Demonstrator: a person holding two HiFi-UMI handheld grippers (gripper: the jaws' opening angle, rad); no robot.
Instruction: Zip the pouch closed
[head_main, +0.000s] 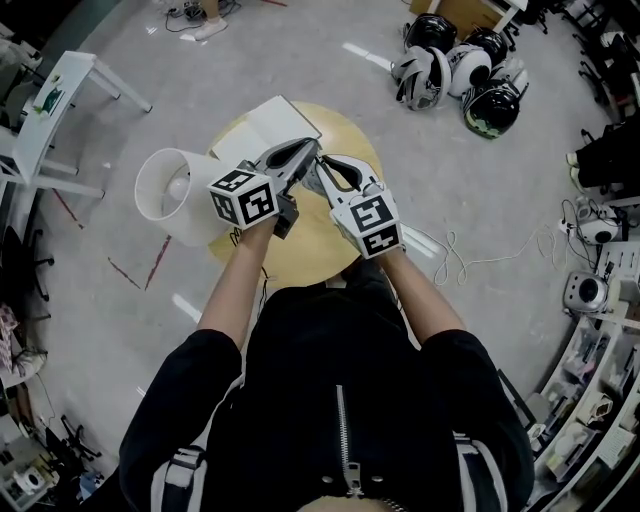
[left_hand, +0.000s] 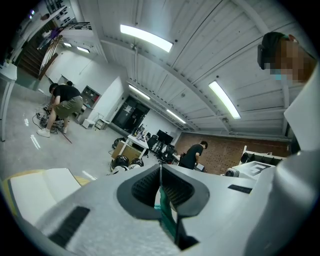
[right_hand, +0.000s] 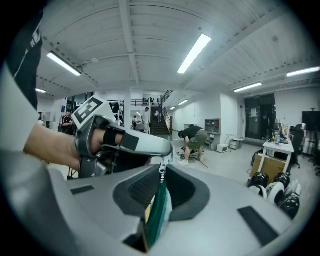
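Note:
Above the round wooden table (head_main: 318, 250) my two grippers meet tip to tip. The left gripper (head_main: 311, 150) is shut on the edge of a green pouch (left_hand: 168, 216), whose fabric hangs down between its jaws (left_hand: 160, 168). The right gripper (head_main: 322, 166) faces it and is closed at the tips on the small silver zipper pull (right_hand: 161, 170), with the green pouch's zipper edge (right_hand: 157, 215) running down through its jaw gap. In the head view the grippers hide almost all of the pouch. The left gripper's fingertips (right_hand: 169, 149) show just beyond the right one's tips.
A white notebook (head_main: 268, 124) lies on the table's far side, and a white lampshade-like cone (head_main: 176, 192) stands at its left. Several helmets (head_main: 458, 70) sit on the floor far right, a white table (head_main: 62, 98) far left, and cables (head_main: 470, 262) at right. People work in the background.

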